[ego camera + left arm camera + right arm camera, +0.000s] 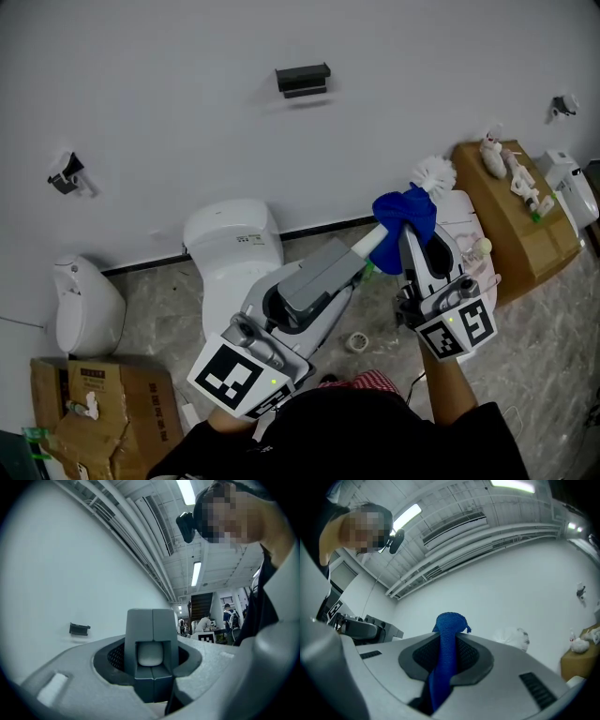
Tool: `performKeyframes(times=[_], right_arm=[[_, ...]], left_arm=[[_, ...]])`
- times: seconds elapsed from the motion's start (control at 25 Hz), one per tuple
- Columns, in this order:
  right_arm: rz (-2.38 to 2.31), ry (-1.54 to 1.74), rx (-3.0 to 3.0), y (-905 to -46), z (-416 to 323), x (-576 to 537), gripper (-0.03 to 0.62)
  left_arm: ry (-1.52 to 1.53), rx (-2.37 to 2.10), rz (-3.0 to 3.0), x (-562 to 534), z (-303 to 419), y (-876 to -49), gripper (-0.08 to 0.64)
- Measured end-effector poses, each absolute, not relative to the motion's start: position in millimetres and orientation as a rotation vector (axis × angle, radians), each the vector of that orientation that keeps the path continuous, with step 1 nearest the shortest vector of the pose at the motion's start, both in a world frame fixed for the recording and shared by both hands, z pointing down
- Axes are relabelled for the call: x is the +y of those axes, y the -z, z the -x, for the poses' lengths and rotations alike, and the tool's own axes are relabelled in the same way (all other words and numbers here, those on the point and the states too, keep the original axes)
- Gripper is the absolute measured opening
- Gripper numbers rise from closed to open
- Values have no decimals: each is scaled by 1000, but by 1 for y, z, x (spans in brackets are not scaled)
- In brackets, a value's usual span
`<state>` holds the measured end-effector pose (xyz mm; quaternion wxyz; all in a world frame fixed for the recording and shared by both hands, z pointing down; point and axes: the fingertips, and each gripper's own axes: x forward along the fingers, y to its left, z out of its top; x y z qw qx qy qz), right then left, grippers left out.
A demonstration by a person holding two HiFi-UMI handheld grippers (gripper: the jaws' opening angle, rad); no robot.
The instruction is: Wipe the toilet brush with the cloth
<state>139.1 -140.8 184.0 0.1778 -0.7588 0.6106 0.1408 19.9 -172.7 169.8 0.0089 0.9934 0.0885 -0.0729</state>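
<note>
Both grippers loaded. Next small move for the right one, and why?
Likely draw the right gripper, shut on the cloth, down the shaft toward the left gripper. The cloth is bunched on the toilet brush just below its bristle head, the left gripper clamps the handle, and a white stretch between them lies uncovered.

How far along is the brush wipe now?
Done: left gripper is shut on the toilet brush, right gripper on the blue cloth. In hand: cloth sits against the shaft just below the white bristles. Left: wiping along the shaft; how much is already wiped doesn't show.
</note>
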Motion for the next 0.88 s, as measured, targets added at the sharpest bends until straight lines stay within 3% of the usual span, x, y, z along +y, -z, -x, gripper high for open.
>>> performKeyframes(times=[0.88], right_arm=[[2215, -408, 1692, -185, -157, -142, 64]], left_arm=[[230, 244, -3120, -172, -3, -168, 170]])
